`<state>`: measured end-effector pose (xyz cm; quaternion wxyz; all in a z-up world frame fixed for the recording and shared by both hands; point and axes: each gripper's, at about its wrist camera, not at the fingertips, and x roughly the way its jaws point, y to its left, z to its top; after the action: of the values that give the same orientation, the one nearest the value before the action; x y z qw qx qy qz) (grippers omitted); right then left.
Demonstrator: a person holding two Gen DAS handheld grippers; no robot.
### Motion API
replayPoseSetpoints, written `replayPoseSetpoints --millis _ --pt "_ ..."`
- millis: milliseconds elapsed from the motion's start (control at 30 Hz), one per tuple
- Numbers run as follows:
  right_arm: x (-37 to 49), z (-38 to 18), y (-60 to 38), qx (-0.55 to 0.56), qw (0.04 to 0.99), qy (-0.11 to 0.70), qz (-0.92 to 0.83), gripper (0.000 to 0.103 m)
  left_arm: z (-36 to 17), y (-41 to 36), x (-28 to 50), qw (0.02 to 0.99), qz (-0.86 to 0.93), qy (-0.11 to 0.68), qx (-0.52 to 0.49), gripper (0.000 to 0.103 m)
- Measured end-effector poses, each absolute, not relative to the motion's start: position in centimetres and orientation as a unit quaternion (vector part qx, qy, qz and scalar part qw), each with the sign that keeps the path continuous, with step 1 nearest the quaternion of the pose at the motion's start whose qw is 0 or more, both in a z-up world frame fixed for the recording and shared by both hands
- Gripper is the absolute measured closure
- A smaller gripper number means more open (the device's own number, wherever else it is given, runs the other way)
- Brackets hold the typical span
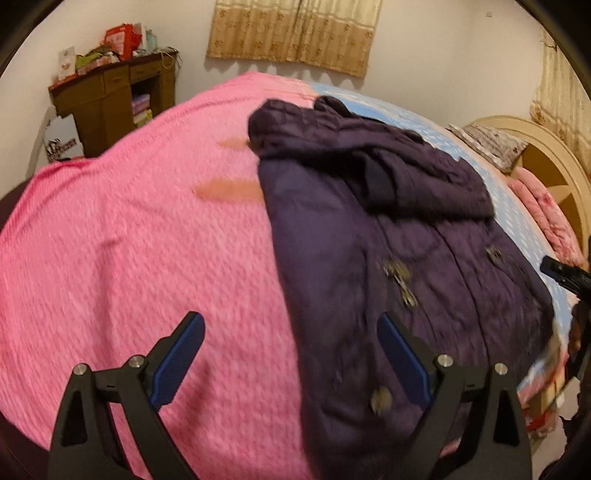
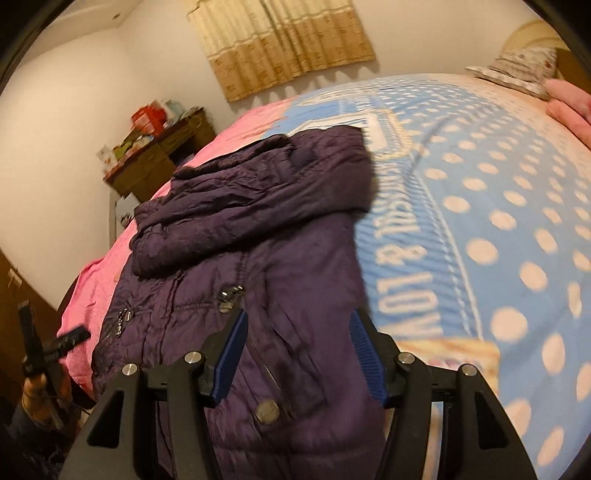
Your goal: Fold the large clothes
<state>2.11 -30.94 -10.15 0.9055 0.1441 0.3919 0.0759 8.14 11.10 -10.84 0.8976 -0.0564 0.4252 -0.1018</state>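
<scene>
A dark purple padded jacket (image 1: 388, 236) lies on the bed with its sleeves folded in over its body. It also shows in the right wrist view (image 2: 266, 251), with metal snaps and a round button near the hem. My left gripper (image 1: 291, 325) is open and empty, above the jacket's left edge and the pink blanket (image 1: 129, 240). My right gripper (image 2: 297, 321) is open and empty, above the jacket's hem on its right side. The left gripper (image 2: 70, 338) shows at the left edge of the right wrist view.
The jacket straddles the pink blanket and a blue dotted sheet (image 2: 498, 221). A brown cabinet (image 1: 110, 96) with clutter stands by the far wall. Pillows (image 1: 491, 142) and a pink quilt (image 1: 546, 214) lie by the headboard (image 1: 554, 173). Curtains (image 1: 295, 33) hang on the wall.
</scene>
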Motion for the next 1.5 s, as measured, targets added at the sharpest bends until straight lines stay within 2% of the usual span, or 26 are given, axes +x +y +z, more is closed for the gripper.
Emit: replayPoseSetpoints --millis 100,300,367,633,700,1067,1100,1133,1167,1200,1300,1333,1367,1500 --pt "0.5 -10.7 -31.8 0.162 0.906 0.386 0.063 0.044 -11.2 10.6 7.0 0.893 -0.122 0.429 -0.068 0.007" --pt "-2.2 -12.1 -33.5 0.198 0.898 0.390 0.044 0.044 -12.5 8.8 6.1 0.868 -0.180 0.451 -0.099 0.014" --pt "-2.9 -12.3 -33.9 0.213 0.896 0.387 0.050 0.044 -13.0 8.2 5.7 0.863 -0.189 0.459 -0.099 0.020" --pt "-3.7 -13.7 -33.7 0.220 0.887 0.399 0.078 0.044 -14.4 7.9 3.8 0.855 -0.183 0.478 -0.087 0.020" --pt "-3.9 -14.0 -33.7 0.221 0.886 0.398 0.086 0.044 -15.0 8.8 3.6 0.842 -0.185 0.493 -0.115 0.020" --pt "-4.0 -14.7 -33.7 0.231 0.890 0.381 0.101 0.044 -15.1 8.5 3.3 0.853 -0.186 0.472 -0.127 0.022" --pt "-4.1 -14.6 -33.6 0.226 0.891 0.381 0.104 0.044 -15.1 8.5 3.2 0.854 -0.188 0.469 -0.123 0.025" --pt "-4.1 -14.6 -33.5 0.224 0.889 0.384 0.109 0.045 -15.0 8.6 3.2 0.854 -0.191 0.467 -0.123 0.032" --pt "-4.2 -14.6 -33.4 0.223 0.887 0.388 0.117 0.058 -14.9 8.7 3.2 0.855 -0.196 0.464 -0.124 0.041" --pt "-4.2 -14.5 -33.2 0.225 0.882 0.392 0.130 0.065 -14.7 9.0 3.2 0.854 -0.205 0.461 -0.129 0.043" --pt "-4.7 -14.1 -33.8 0.258 0.876 0.376 0.157 0.072 -13.1 9.7 3.3 0.860 -0.229 0.433 -0.143 0.060" --pt "-4.8 -13.9 -34.1 0.279 0.872 0.367 0.168 0.074 -12.4 10.1 3.3 0.861 -0.240 0.423 -0.151 0.069" --pt "-4.8 -13.7 -34.1 0.289 0.868 0.362 0.176 0.074 -11.7 10.4 3.4 0.860 -0.252 0.413 -0.162 0.072" --pt "-4.5 -13.0 -33.1 0.274 0.876 0.354 0.181 0.075 -9.9 10.6 3.5 0.865 -0.267 0.389 -0.170 0.073"
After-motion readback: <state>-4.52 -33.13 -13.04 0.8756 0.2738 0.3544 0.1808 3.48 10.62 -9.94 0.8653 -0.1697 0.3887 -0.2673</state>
